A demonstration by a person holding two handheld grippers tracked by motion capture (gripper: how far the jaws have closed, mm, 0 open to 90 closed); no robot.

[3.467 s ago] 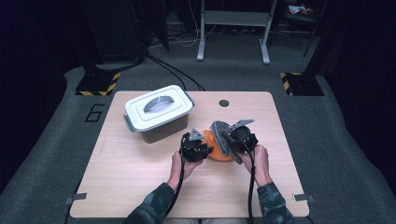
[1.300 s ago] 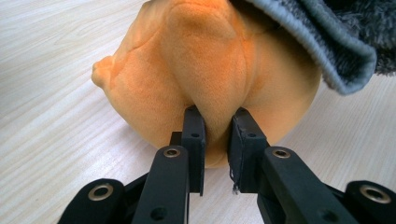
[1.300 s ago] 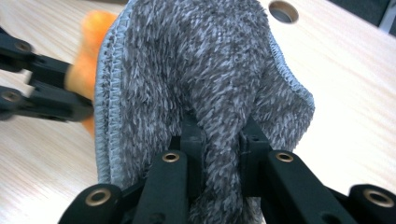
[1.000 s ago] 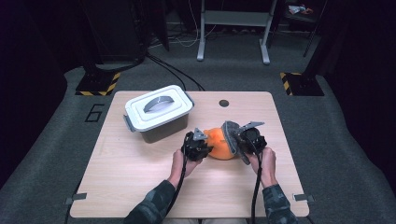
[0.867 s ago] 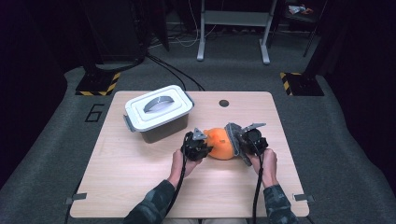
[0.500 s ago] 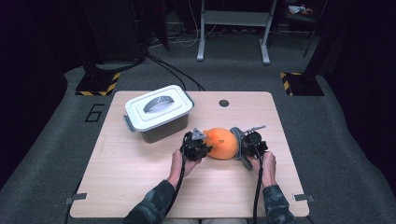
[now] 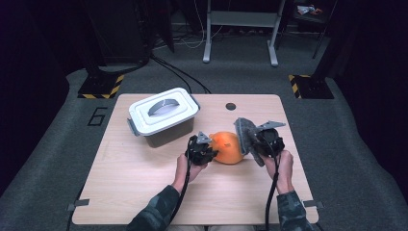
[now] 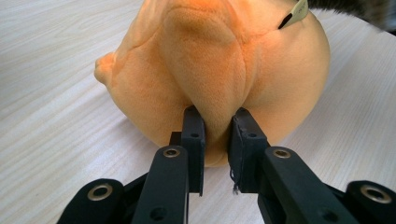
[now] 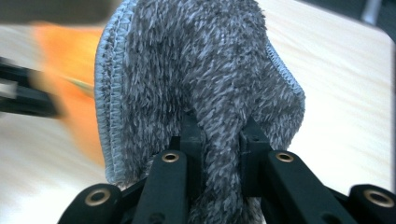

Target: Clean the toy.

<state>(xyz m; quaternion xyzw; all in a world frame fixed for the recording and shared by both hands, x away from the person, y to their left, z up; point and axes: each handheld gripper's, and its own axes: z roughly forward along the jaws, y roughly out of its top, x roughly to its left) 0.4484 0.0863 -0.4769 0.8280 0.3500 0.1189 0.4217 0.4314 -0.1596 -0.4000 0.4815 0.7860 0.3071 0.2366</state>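
Left tongs are pinching the orange plush toy mid-bench, while right tongs, clamping a grey cloth, are hovering just beside its right flank.

- An orange plush toy, round and soft, rests on the wooden table near its middle, a fold of its fabric pinched and a small tag showing at its top.
- A grey fluffy cloth with a stitched hem stands bunched and upright, lifted just beside the toy's right side.
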